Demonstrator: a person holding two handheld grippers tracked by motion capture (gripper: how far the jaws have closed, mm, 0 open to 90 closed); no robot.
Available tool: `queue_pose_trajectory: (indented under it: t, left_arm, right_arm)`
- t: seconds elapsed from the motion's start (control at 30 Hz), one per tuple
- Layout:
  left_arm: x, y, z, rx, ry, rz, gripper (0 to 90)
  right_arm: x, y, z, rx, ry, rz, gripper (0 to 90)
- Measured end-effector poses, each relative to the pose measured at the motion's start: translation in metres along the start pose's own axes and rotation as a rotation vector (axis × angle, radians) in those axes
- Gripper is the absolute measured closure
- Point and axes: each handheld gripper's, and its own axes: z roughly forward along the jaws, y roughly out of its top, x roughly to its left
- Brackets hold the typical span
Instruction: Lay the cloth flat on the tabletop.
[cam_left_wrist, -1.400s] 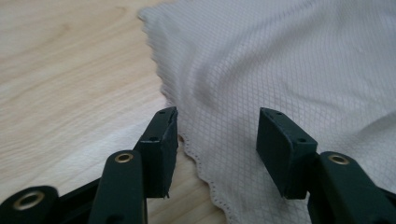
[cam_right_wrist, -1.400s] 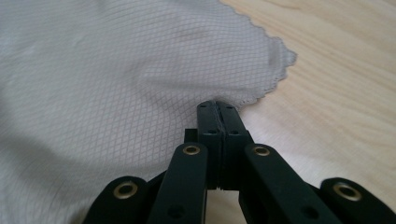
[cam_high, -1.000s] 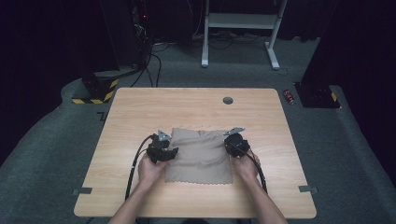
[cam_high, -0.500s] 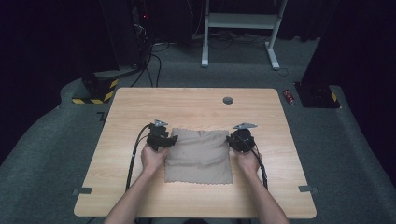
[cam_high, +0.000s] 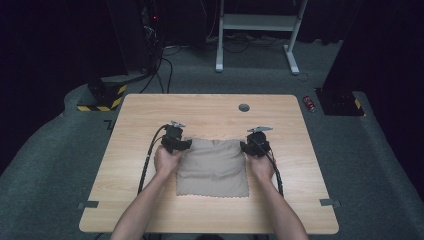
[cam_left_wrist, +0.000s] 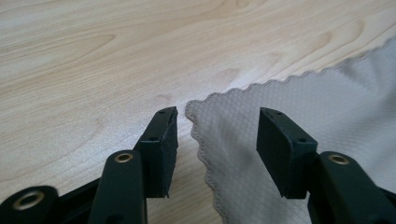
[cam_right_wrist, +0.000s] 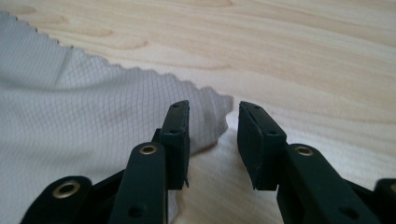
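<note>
Beige cloth (cam_high: 213, 167) lies flat mid-counter (cam_high: 150, 107). Left hand-held gripper (cam_high: 176, 141) at far-left corner, jaws apart, nothing pinched. Right hand-held gripper (cam_high: 256, 142) at far-right corner, jaws just been opening, corner between them, unpressed. Looks like release after laying cloth down.

From where I stand, nothing on the table (cam_high: 150, 200) or the cloth (cam_high: 212, 167) carries writing I can read. The black-and-yellow hazard stripes (cam_high: 100, 102) on the floor block are a warning marking, without any words or numbers.
</note>
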Motion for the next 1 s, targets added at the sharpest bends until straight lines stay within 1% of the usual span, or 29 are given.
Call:
queue_pose_trajectory:
  t: [0.03, 0.1, 0.13, 0.2, 0.23, 0.27, 0.33, 0.4, 0.47, 0.5, 0.53, 0.6, 0.67, 0.7, 0.73, 0.8, 0.87, 0.9, 0.93, 0.97, 1.0]
  left_arm:
    - [0.0, 0.001, 0.001, 0.008, 0.004, 0.007, 49.0]
    - [0.0, 0.001, 0.003, 0.009, 0.015, 0.017, 50.6]
    - [0.0, 0.001, 0.004, 0.014, 0.017, 0.017, 52.1]
    - [0.001, -0.001, 0.005, 0.013, 0.009, 0.022, 55.1]
    - [0.001, -0.001, 0.005, 0.011, -0.001, 0.026, 56.8]
    - [0.001, 0.0, 0.005, 0.013, -0.007, 0.033, 61.9]
    - [0.0, 0.0, 0.005, 0.012, -0.017, 0.049, 68.1]
    - [-0.002, 0.0, 0.005, 0.014, -0.032, 0.057, 75.7]
    - [-0.001, 0.001, 0.005, 0.018, -0.046, 0.056, 86.3]
    - [0.0, 0.001, 0.005, 0.024, -0.057, 0.04, 88.8]
    - [0.001, 0.003, 0.004, 0.021, -0.057, 0.039, 89.3]
    - [0.002, 0.006, 0.001, -0.011, -0.059, 0.033, 89.7]
    - [0.004, 0.01, -0.003, -0.039, -0.07, 0.017, 89.8]
    - [0.006, 0.013, -0.005, -0.051, -0.072, 0.007, 89.8]
    - [0.006, 0.014, -0.006, -0.061, -0.068, 0.004, 89.7]
    - [0.008, 0.016, -0.007, -0.081, -0.051, -0.005, 89.7]
    - [0.009, 0.015, -0.004, -0.082, -0.047, -0.018, 89.6]
    - [0.01, 0.014, -0.002, -0.073, -0.037, -0.009, 89.5]
    - [0.009, 0.013, 0.0, -0.07, -0.031, -0.012, 89.4]
    - [0.008, 0.012, 0.003, -0.063, -0.013, -0.001, 89.3]
    - [0.008, 0.012, 0.005, -0.066, -0.008, -0.003, 89.2]
  right_arm:
    - [0.0, 0.003, 0.001, 0.002, -0.001, -0.003, 64.0]
    - [0.002, 0.004, 0.004, -0.007, -0.027, -0.011, 64.4]
    - [0.001, 0.004, 0.007, 0.023, -0.028, -0.009, 64.4]
    - [0.002, 0.006, 0.009, 0.038, -0.033, -0.015, 68.7]
    - [0.002, 0.008, 0.009, 0.043, -0.029, -0.022, 71.3]
    - [0.003, 0.01, 0.01, 0.053, -0.028, -0.036, 74.5]
    - [0.005, 0.011, 0.012, 0.056, -0.025, -0.063, 82.2]
    - [0.007, 0.011, 0.012, 0.061, -0.011, -0.069, 88.3]
    - [0.009, 0.012, 0.012, 0.065, -0.018, -0.076, 89.2]
    - [0.009, 0.012, 0.012, 0.066, -0.02, -0.076, 89.3]
    - [0.008, 0.012, 0.011, 0.066, -0.023, -0.077, 89.5]
    - [0.007, 0.013, 0.008, 0.046, -0.028, -0.08, 89.6]
    - [0.007, 0.016, 0.004, 0.024, -0.033, -0.082, 89.6]
    - [0.006, 0.017, 0.003, 0.021, -0.034, -0.085, 89.6]
    - [0.006, 0.021, 0.004, 0.033, -0.035, -0.091, 89.6]
    - [0.006, 0.026, 0.002, 0.016, -0.042, -0.093, 89.6]
    - [0.007, 0.029, 0.003, 0.001, -0.047, -0.101, 89.5]
    - [0.007, 0.031, 0.007, 0.026, -0.052, -0.105, 89.5]
    - [0.007, 0.032, 0.01, 0.035, -0.059, -0.107, 89.6]
    - [0.007, 0.032, 0.011, 0.032, -0.061, -0.103, 89.6]
    - [0.008, 0.034, 0.013, 0.028, -0.068, -0.103, 89.5]
